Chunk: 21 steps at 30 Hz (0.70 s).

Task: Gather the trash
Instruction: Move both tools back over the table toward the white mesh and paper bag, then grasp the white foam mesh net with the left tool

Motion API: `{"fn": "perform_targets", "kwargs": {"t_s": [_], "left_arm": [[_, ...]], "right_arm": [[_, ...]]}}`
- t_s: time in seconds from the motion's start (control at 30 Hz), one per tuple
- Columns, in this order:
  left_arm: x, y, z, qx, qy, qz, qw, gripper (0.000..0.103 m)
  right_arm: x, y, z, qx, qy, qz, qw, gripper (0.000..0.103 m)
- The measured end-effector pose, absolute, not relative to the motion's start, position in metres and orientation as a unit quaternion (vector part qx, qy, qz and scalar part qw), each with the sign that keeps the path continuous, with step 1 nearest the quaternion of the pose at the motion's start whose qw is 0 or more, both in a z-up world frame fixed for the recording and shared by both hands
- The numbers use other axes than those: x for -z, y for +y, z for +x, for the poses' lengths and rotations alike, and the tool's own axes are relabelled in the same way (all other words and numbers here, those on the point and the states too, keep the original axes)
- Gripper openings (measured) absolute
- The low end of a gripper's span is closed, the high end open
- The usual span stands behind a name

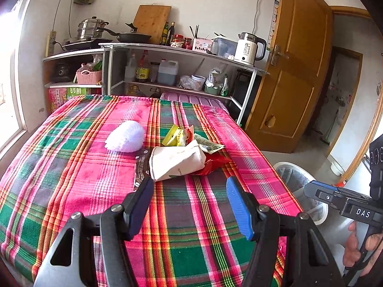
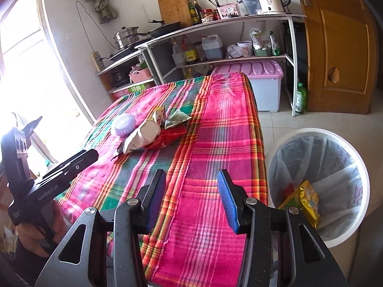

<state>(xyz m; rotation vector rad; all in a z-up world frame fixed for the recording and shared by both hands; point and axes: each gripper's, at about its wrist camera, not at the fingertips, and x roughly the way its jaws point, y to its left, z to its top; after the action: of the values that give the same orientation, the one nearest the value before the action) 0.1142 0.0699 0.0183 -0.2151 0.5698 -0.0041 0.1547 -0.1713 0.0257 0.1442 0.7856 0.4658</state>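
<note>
Both grippers hover low over the plaid bench, angled down, nothing between the pads. Your left gripper gapes wide, empty, just short of the flattened paper cup. Your right gripper is partly open, empty too. Wrappers and white foam net lie mid-bench. Lined trash bin stands on the floor beside the bench, already holding yellow packets.

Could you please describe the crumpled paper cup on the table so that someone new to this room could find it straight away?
Start at the table under the plaid cloth. Near its middle lies a small heap of litter beside a white foam net. The paper cup lies on its side on a red wrapper, cream and squashed, the largest piece among the printed wrappers.
</note>
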Motion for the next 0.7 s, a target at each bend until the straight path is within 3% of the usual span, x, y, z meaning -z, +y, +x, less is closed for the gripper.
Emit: {"fn": "perform_targets", "kwargs": {"t_s": [0.7], "left_arm": [[-0.016,0.156,0.190,-0.058,0.310,-0.092,0.945,0.066]], "right_arm": [[-0.023,-0.105,0.207,-0.268,0.391,0.051,0.879,0.046]]}}
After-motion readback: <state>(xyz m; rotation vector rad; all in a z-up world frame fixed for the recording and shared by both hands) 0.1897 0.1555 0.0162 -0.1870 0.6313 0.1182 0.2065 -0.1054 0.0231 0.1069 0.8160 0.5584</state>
